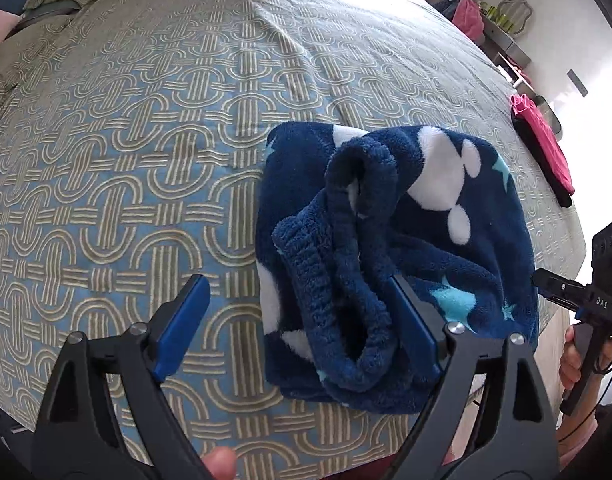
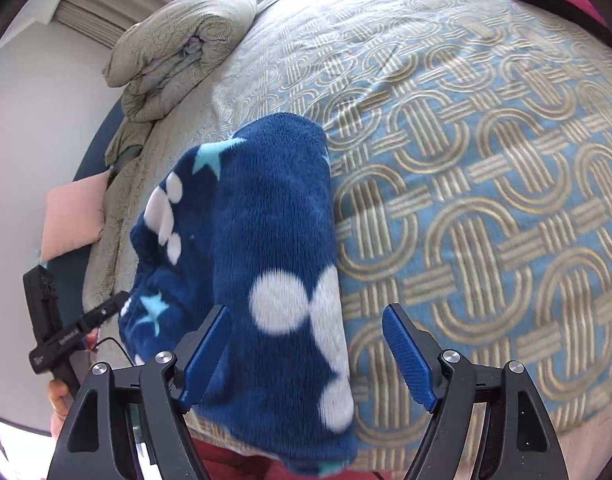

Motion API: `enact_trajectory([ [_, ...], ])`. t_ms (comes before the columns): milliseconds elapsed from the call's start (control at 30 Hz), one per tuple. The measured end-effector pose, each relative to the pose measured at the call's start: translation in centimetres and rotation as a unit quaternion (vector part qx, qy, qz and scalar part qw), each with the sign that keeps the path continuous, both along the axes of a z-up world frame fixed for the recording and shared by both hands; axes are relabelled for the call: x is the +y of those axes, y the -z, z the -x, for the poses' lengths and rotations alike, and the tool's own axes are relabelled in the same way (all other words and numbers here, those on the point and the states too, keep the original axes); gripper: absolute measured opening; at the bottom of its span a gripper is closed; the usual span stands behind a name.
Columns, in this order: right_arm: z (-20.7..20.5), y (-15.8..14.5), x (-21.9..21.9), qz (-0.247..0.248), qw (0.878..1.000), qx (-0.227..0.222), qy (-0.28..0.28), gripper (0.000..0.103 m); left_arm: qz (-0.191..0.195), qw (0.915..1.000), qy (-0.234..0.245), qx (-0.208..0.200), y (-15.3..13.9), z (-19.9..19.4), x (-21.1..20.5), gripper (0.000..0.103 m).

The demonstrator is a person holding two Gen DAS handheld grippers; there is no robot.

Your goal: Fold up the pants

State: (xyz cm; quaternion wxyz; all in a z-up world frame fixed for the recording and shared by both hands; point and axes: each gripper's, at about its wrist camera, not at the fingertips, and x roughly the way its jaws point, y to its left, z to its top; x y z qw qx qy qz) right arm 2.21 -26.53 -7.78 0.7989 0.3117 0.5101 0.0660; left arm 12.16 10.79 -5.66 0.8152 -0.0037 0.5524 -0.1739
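The pants (image 1: pixel 394 260) are dark blue fleece with white spots and pale blue stars, folded into a compact bundle on the bed near its front edge. The ribbed waistband lies bunched on top. My left gripper (image 1: pixel 298 304) is open; its right finger rests against the waistband, its left finger is over bare bedspread. In the right wrist view the pants (image 2: pixel 266 260) lie between and ahead of the fingers of my right gripper (image 2: pixel 306 324), which is open and holds nothing. The right gripper also shows in the left wrist view (image 1: pixel 546 280) at the bundle's right edge.
The bed has a patterned blue and tan bedspread (image 1: pixel 146 160). A rolled quilt (image 2: pixel 178 52) lies at the head of the bed, with a pink pillow (image 2: pixel 74 220) beside it. A pink and black garment (image 1: pixel 546 152) lies at the far right edge.
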Motion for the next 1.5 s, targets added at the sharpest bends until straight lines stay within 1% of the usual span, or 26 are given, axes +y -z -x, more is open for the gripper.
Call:
enact_trajectory([
  [67,-1.4,0.7,0.1,-0.009,1.000,0.006,-0.006,0.080,0.011,0.9999,-0.003,0.011,0.8,-0.8,0.0,0.090],
  [100,-1.9,1.0,0.2,-0.013,1.000,0.008,-0.009,0.080,0.015,0.9998,-0.004,0.013,1.1,-1.3,0.1,0.093],
  [133,-2.4,1.3,0.3,-0.018,1.000,0.010,-0.012,0.080,0.020,0.9997,-0.005,0.014,1.4,-1.6,0.2,0.100],
  [167,-3.0,1.6,0.3,-0.026,0.999,0.012,-0.016,0.081,0.023,0.9996,-0.007,0.016,2.0,-2.1,0.4,0.102],
  [233,-3.9,2.2,0.4,-0.042,0.999,0.014,-0.021,0.082,0.041,0.9986,-0.004,0.032,3.0,-2.9,0.5,0.102],
  [333,-5.3,3.1,0.8,-0.061,0.997,0.017,-0.036,0.083,0.082,0.9949,-0.002,0.059,4.2,-3.7,0.7,0.103],
  [467,-6.6,3.4,1.7,-0.062,0.996,0.010,-0.060,0.088,0.125,0.9886,0.003,0.084,5.6,-4.1,0.5,0.103],
  [567,-7.7,3.3,2.8,-0.049,0.996,0.009,-0.080,0.092,0.133,0.9864,0.008,0.096,6.4,-4.2,-0.1,0.103],
  [600,-8.1,3.3,3.3,-0.042,0.995,0.009,-0.086,0.092,0.132,0.9864,0.013,0.097,6.4,-4.3,-0.4,0.103],
  [633,-8.3,3.1,3.9,-0.031,0.995,0.008,-0.094,0.089,0.130,0.9870,0.017,0.092,6.2,-4.2,-0.5,0.096],
  [667,-8.5,2.8,4.3,-0.016,0.995,0.007,-0.096,0.074,0.135,0.9869,0.023,0.085,5.9,-4.2,-0.7,0.088],
  [700,-8.5,2.6,4.6,-0.003,0.996,0.008,-0.093,0.059,0.146,0.9855,0.035,0.079,5.3,-4.0,-0.9,0.069],
  [733,-8.5,2.1,4.6,0.002,0.996,0.006,-0.086,0.053,0.137,0.9875,0.037,0.068,4.4,-3.7,-1.2,0.060],
  [767,-8.3,1.5,4.6,-0.001,0.997,0.001,-0.080,0.045,0.125,0.9896,0.041,0.056,3.6,-3.4,-1.6,0.056],
  [800,-8.0,0.8,4.6,-0.002,0.997,-0.005,-0.075,0.042,0.114,0.9914,0.048,0.045,2.9,-3.1,-1.9,0.052],
  [867,-7.5,-0.4,4.8,0.005,0.997,-0.016,-0.073,0.040,0.084,0.9942,0.066,0.014,1.0,-2.1,-3.2,0.050],
  [900,-7.3,-1.0,4.9,0.012,0.997,-0.020,-0.074,0.040,0.076,0.9943,0.074,0.001,0.2,-1.6,-3.7,0.050],
  [967,-6.4,-2.3,4.3,0.015,0.997,-0.033,-0.067,0.040,0.079,0.9932,0.084,-0.012,-1.1,-1.4,-4.4,0.050],
  [1033,-5.6,-3.4,2.9,0.009,0.997,-0.047,-0.053,0.040,0.094,0.9903,0.100,-0.020,-2.6,-1.4,-5.4,0.050],
  [1100,-4.6,-4.5,0.7,-0.001,0.998,-0.058,-0.031,0.040,0.104,0.9868,0.120,-0.029,-4.0,-1.8,-7.6,0.050],
  [1167,-3.8,-5.4,-1.4,0.000,0.998,-0.065,-0.008,0.041,0.103,0.9834,0.144,-0.038,-5.1,-2.4,-10.3,0.050],
  [1233,-2.7,-6.2,-3.8,0.009,0.998,-0.067,0.019,0.041,0.098,0.9786,0.175,-0.047,-6.0,-2.9,-14.4,0.050],
  [1333,-1.1,-7.2,-8.0,0.028,0.995,-0.069,0.068,0.041,0.097,0.9713,0.211,-0.050,-6.5,-3.9,-19.9,0.050],
  [1400,-0.3,-7.6,-11.1,0.039,0.992,-0.068,0.102,0.042,0.093,0.9649,0.239,-0.054,-6.6,-4.6,-24.2,0.050],
  [1500,0.3,-7.8,-16.0,0.041,0.986,-0.060,0.153,0.043,0.081,0.9553,0.278,-0.059,-6.9,-5.4,-30.5,0.050],
])
